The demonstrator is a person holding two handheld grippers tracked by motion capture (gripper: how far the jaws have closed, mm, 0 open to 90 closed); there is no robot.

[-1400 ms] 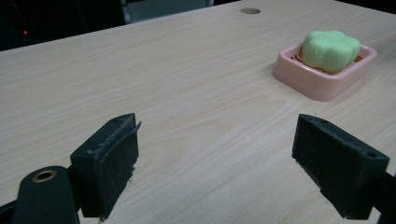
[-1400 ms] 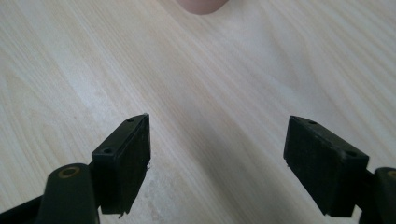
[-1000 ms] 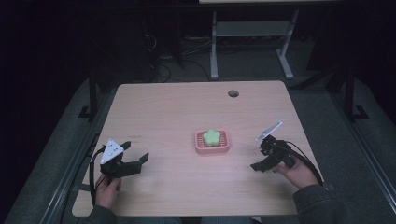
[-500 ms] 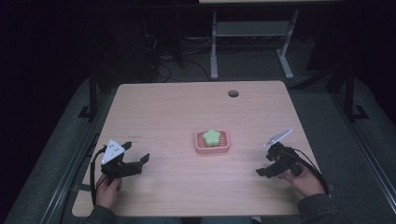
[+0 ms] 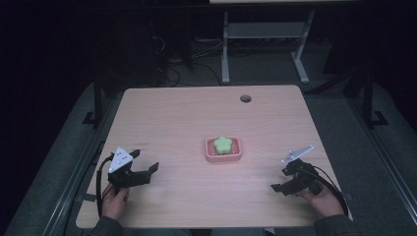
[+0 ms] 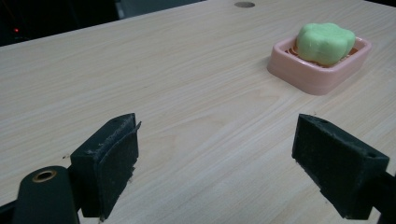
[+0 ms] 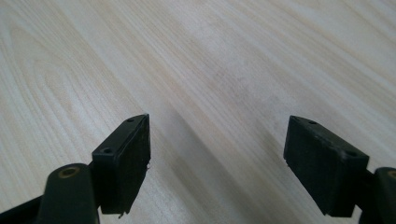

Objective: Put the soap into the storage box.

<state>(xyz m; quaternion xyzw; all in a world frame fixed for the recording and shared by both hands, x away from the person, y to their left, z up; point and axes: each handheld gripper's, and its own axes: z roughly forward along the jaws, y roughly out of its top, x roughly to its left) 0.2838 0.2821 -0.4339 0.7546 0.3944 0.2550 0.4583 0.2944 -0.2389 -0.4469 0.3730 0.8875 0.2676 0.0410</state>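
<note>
High view first: the wooden table lies in front of me, pale and lit against a dark room, and near its middle sits a pink soap dish with a green, flower-shaped soap lying in it. My left gripper is at the table's near left corner, held in my left hand, its jaws spread wide and pointing toward the dish. My right gripper is at the near right, in my right hand, its jaws also apart and aimed across the near edge of the table. Both tools are well apart from the dish — one on either side of it, neither touching it, and neither holding anything.

From the left gripper view, my two black jaws rise from the bottom with a broad gap between them, nothing but bare wood grain in that gap. The soap dish shows at the upper right, beyond the right-hand jaw, with the soap sitting squarely inside its rim and standing a little higher than the walls. A small round hole in the tabletop shows at the far edge.

From the right gripper view, my jaws stand equally wide — empty, tilted down at plain tabletop, close above the wood.
</note>
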